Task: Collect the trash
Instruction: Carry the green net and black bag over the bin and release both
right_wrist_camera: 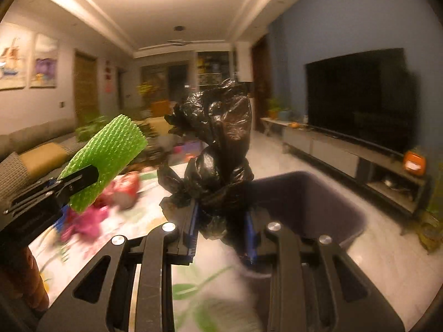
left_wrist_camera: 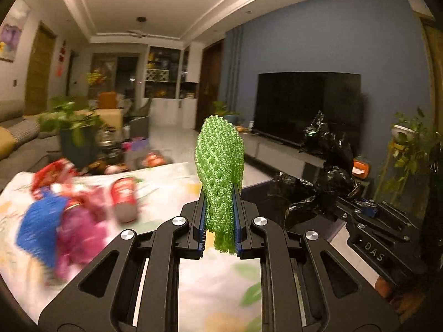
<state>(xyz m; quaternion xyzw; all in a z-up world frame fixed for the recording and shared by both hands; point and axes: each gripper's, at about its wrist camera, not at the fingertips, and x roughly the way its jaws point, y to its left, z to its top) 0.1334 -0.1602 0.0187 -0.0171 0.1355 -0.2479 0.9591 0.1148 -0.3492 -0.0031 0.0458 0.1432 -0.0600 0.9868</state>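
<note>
My left gripper (left_wrist_camera: 220,193) is shut on a green foam net sleeve (left_wrist_camera: 220,160) that stands upright above a flowered table (left_wrist_camera: 218,282). The same green sleeve (right_wrist_camera: 108,152) and left gripper (right_wrist_camera: 83,178) show at the left of the right wrist view. My right gripper (right_wrist_camera: 221,210) is shut on a crumpled black plastic bag (right_wrist_camera: 218,127), held up beside a dark purple bin (right_wrist_camera: 313,202). In the left wrist view the black bag (left_wrist_camera: 326,171) and right gripper (left_wrist_camera: 368,210) sit to the right. More trash lies on the table: a red can (left_wrist_camera: 124,197), blue net (left_wrist_camera: 38,227), pink net (left_wrist_camera: 80,235).
A red snack wrapper (left_wrist_camera: 52,171) lies at the table's far left, with a potted plant (left_wrist_camera: 74,135) behind it. A grey sofa (left_wrist_camera: 16,138) runs along the left wall. A large TV (left_wrist_camera: 307,105) on a low cabinet (right_wrist_camera: 346,155) fills the right side.
</note>
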